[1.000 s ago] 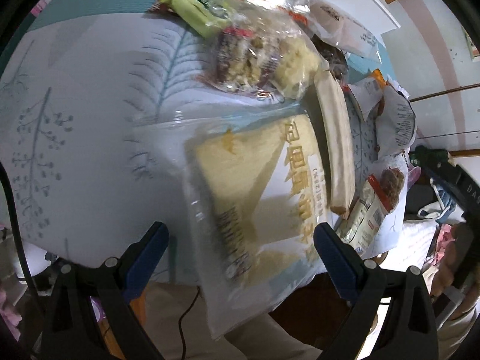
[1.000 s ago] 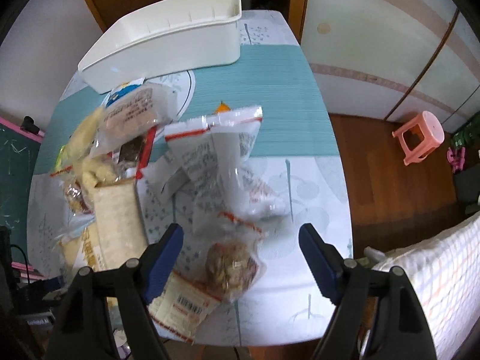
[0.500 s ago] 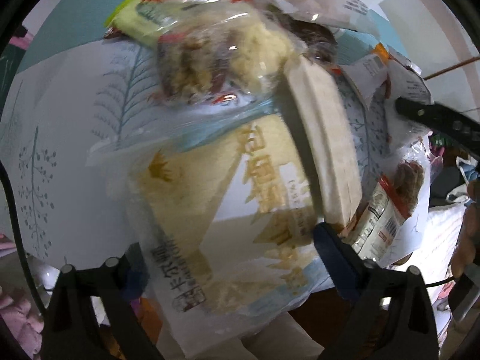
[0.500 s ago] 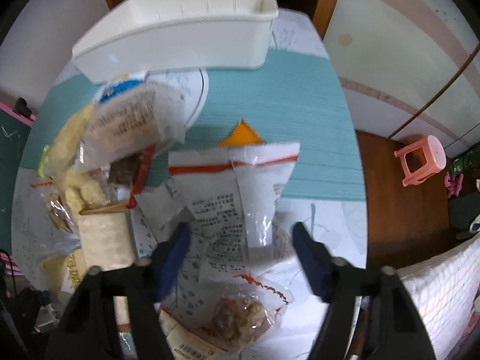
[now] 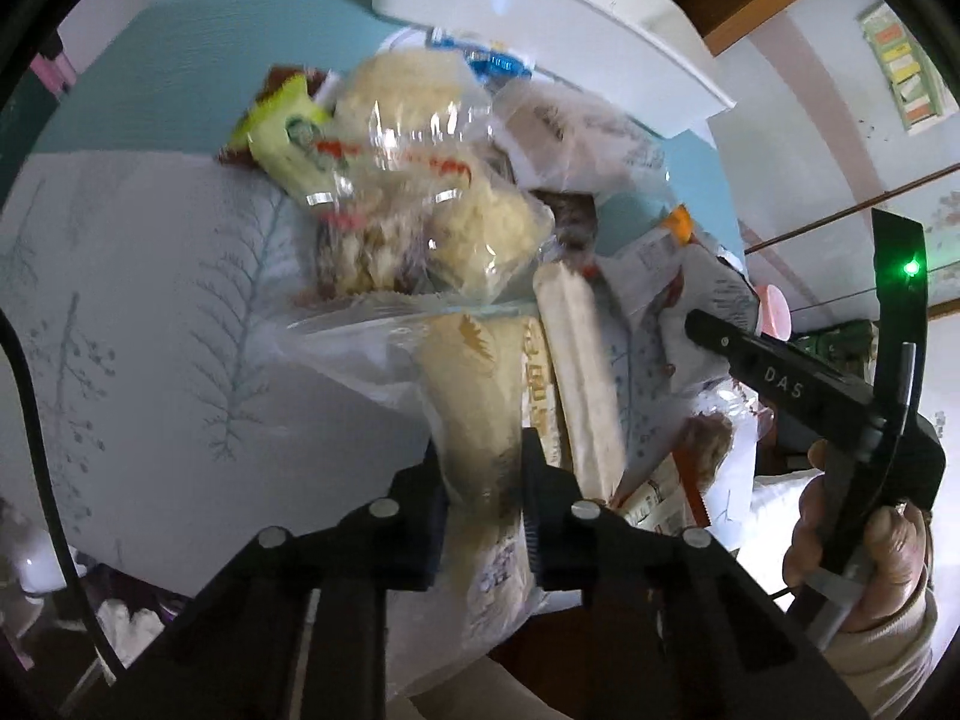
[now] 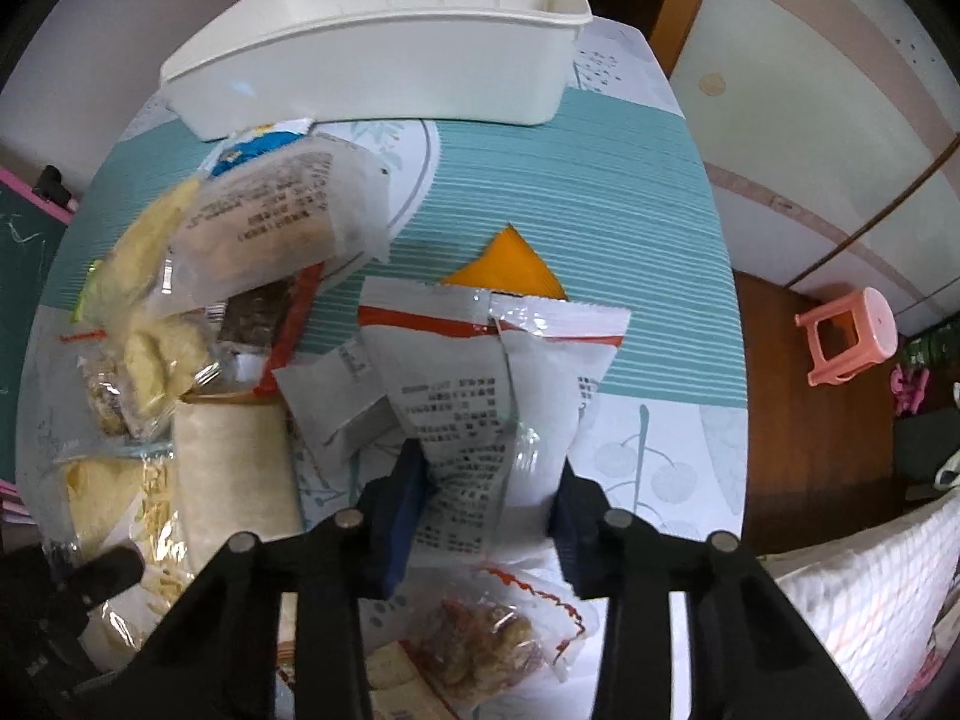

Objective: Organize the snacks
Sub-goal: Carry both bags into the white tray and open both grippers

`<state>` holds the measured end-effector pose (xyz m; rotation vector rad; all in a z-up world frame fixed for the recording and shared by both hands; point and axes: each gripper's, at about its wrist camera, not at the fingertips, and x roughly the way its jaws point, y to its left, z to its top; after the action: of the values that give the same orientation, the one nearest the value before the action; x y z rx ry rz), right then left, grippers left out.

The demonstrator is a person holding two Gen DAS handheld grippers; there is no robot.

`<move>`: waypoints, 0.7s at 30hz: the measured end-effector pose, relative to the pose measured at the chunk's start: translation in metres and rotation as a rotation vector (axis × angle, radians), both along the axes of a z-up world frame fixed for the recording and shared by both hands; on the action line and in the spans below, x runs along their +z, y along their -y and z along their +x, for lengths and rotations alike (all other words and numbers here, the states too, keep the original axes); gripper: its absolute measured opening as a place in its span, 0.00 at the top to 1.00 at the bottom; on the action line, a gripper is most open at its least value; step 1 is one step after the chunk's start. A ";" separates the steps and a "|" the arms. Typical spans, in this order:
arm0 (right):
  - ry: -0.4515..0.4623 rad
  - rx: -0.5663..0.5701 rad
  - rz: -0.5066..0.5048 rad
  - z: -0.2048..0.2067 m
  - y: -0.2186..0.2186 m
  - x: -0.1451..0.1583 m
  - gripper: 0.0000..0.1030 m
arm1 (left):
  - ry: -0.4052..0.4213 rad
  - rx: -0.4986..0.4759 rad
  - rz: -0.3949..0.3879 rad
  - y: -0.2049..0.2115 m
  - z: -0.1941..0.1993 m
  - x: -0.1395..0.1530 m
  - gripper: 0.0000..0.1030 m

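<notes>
My left gripper (image 5: 482, 501) is shut on a clear bag of pale yellow snack (image 5: 474, 396), which it squeezes narrow at the near end. The bag's far end lies under the snack pile. In the right wrist view, my right gripper (image 6: 486, 501) is closing on a white packet with a red stripe (image 6: 480, 384), and both pads touch its sides. The white bin (image 6: 390, 60) stands at the far end of the table and is also in the left wrist view, white bin (image 5: 540, 18).
A pile lies left of the white packet: a clear bag of yellow puffs (image 5: 420, 180), a green packet (image 5: 288, 144), a long beige packet (image 5: 576, 360). An orange packet (image 6: 510, 264) and a nut bag (image 6: 480, 642) lie close by. A pink stool (image 6: 852, 336) stands on the floor.
The left jaws closed on the yellow bag and rose with it. The right gripper moved forward from the nut bag to the white packet, and its jaws narrowed onto it.
</notes>
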<state>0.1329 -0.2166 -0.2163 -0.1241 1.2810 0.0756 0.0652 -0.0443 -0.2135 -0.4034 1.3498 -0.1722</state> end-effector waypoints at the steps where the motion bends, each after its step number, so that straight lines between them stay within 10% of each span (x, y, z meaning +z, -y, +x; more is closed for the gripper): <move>1: 0.003 0.004 0.011 -0.001 0.000 0.002 0.65 | 0.009 0.000 0.010 -0.002 0.000 0.004 0.84; 21: 0.159 -0.003 0.235 0.020 -0.017 0.139 0.66 | 0.442 -0.040 0.168 -0.064 0.078 0.208 0.84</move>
<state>0.1529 -0.1997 -0.0775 0.0723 1.1051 0.2085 0.1433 0.0198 -0.0057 -0.1814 0.9286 -0.1679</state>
